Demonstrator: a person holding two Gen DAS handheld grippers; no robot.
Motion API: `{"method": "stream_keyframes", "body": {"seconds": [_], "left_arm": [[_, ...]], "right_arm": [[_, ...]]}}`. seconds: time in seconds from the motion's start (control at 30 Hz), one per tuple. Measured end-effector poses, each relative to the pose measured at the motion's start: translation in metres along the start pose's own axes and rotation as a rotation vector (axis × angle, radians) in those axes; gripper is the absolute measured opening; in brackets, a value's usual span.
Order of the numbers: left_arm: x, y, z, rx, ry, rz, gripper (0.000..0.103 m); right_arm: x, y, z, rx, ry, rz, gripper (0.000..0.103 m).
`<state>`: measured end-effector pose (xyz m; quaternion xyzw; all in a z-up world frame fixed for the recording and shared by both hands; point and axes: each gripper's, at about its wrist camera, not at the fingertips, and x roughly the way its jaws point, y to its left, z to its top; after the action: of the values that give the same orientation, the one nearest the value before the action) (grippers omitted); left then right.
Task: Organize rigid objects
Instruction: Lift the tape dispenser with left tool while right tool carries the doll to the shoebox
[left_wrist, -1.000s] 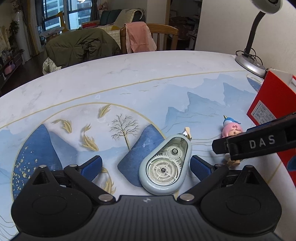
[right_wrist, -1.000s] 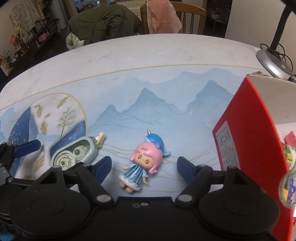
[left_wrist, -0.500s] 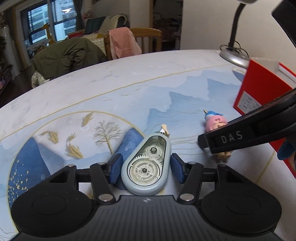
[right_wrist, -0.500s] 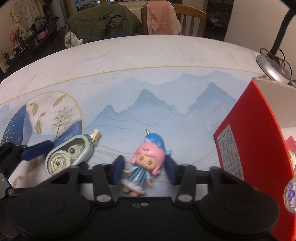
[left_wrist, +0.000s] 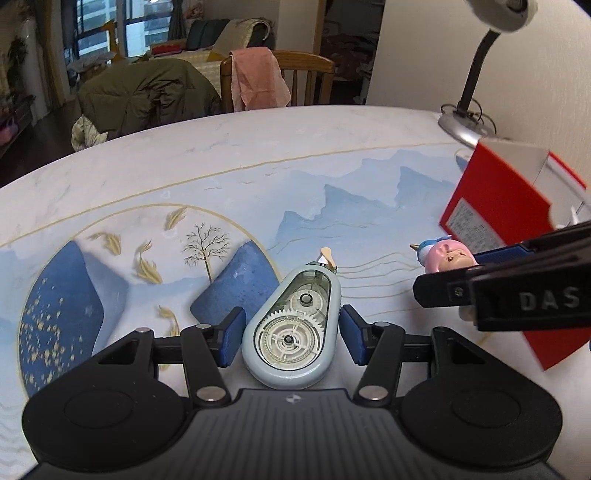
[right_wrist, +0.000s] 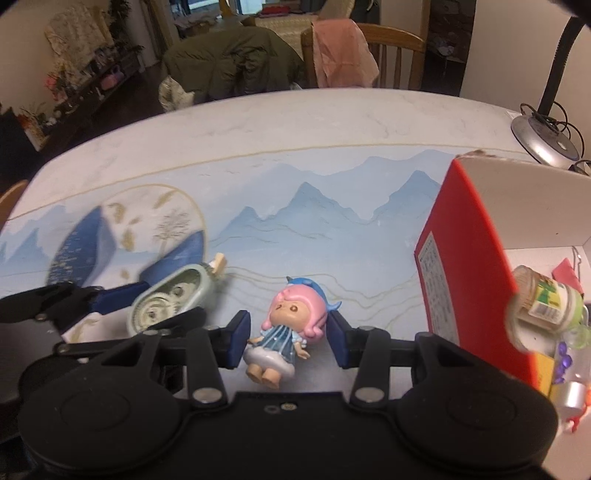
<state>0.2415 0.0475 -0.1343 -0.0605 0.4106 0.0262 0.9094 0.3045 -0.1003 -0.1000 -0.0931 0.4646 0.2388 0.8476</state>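
A pale green correction-tape dispenser (left_wrist: 291, 328) with clear gears sits between the blue pads of my left gripper (left_wrist: 291, 334), which is shut on it and holds it just above the table. In the right wrist view a pink-haired doll (right_wrist: 288, 325) in a blue dress and whale hat is pinched at its sides by my right gripper (right_wrist: 286, 339), shut on it. The doll (left_wrist: 447, 258) and the right gripper's black body also show at the right of the left wrist view. The dispenser (right_wrist: 170, 299) shows at the left of the right wrist view.
An open red box (right_wrist: 469, 266) stands at the right, holding a small jar (right_wrist: 543, 302) and several trinkets. A desk lamp base (left_wrist: 461, 127) sits behind it by the wall. The painted tabletop (left_wrist: 258, 177) stretches ahead; chairs with clothes stand beyond its far edge.
Both grippers have closed, the left on the tape dispenser and the right on the doll. Both have since lifted slightly with their objects, and the red box looks nearer.
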Motion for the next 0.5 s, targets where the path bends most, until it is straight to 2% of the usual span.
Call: {"method": "stream_keyframes", "body": {"seconds": [0.27, 0.5], "left_arm": [[-0.051, -0.029, 0.015, -0.011, -0.052, -0.011, 0.055], [-0.082, -0.074, 0.038, 0.020, -0.107, -0.014, 0.055]], "right_arm": [[-0.063, -0.008, -0.003, -0.029, -0.086, 0.057, 0.044], [-0.104, -0.039, -0.005, -0.036, -0.150, 0.072, 0.044]]}}
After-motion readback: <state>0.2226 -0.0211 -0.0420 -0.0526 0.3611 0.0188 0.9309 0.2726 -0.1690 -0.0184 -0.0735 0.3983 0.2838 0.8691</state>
